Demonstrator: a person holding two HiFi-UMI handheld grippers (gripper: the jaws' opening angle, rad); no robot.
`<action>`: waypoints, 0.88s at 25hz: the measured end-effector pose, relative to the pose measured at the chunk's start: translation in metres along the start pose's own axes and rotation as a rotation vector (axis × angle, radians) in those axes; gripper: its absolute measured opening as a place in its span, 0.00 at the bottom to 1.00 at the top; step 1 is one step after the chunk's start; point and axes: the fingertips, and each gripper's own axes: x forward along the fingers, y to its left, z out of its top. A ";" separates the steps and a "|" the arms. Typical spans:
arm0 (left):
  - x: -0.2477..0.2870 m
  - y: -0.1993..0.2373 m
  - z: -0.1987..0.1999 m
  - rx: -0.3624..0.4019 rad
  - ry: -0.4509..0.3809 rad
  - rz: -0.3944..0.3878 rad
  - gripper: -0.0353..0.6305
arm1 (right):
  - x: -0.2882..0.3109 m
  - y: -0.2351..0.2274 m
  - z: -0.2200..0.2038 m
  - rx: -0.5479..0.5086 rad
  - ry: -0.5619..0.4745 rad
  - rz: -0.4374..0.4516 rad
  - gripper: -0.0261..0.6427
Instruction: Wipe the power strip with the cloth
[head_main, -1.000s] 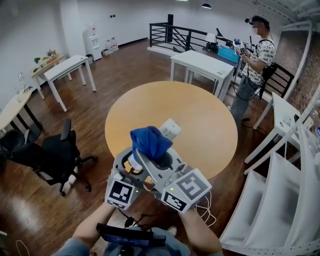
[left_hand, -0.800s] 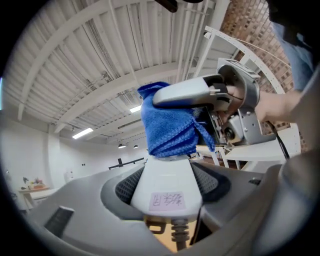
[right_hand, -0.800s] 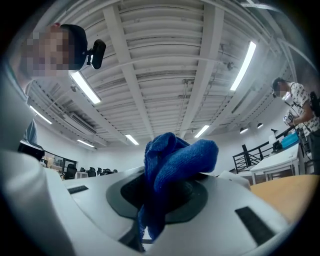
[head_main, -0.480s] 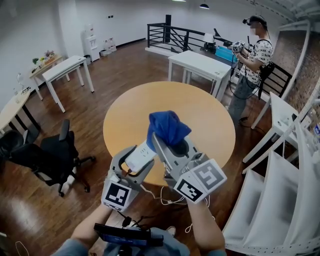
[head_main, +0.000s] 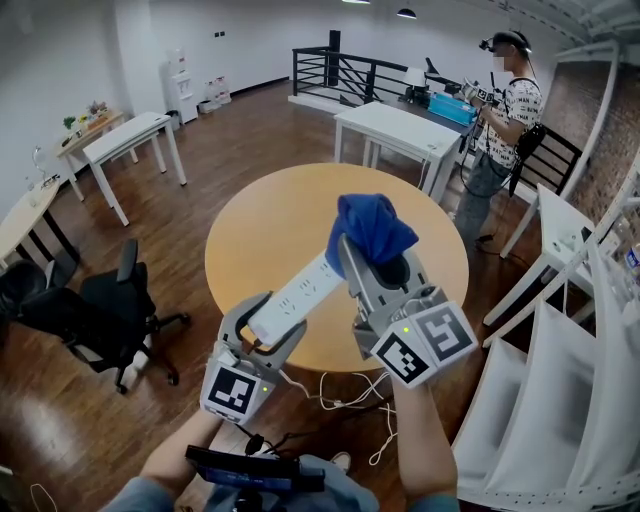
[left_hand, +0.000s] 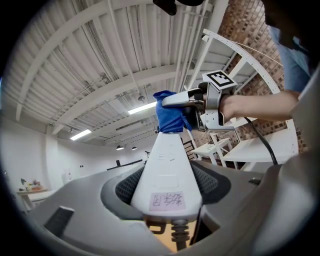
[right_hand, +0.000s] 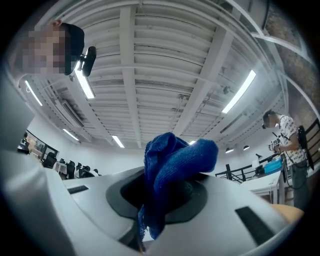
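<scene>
My left gripper, tilted upward, clamps the long white plastic power strip at its cord end. My right gripper, raised beside it, pinches the crumpled blue cloth, which meets the strip's far tip.

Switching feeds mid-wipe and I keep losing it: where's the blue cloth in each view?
Head view: cloth centre, in the right gripper, at the power strip, far end.
Left gripper view: cloth upper centre, at the power strip tip.
Right gripper view: cloth centre, between the jaws.
Shared landmark: right gripper's marker cube, head and left gripper views only.
</scene>
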 end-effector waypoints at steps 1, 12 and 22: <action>0.000 0.000 0.000 0.000 0.002 0.000 0.49 | -0.001 -0.004 0.003 -0.017 -0.004 -0.019 0.14; 0.002 -0.004 0.002 0.006 0.006 -0.005 0.49 | -0.002 -0.012 0.012 -0.047 -0.013 -0.037 0.14; 0.007 0.000 0.002 -0.011 0.013 0.005 0.49 | 0.006 0.024 -0.011 -0.006 0.012 0.047 0.14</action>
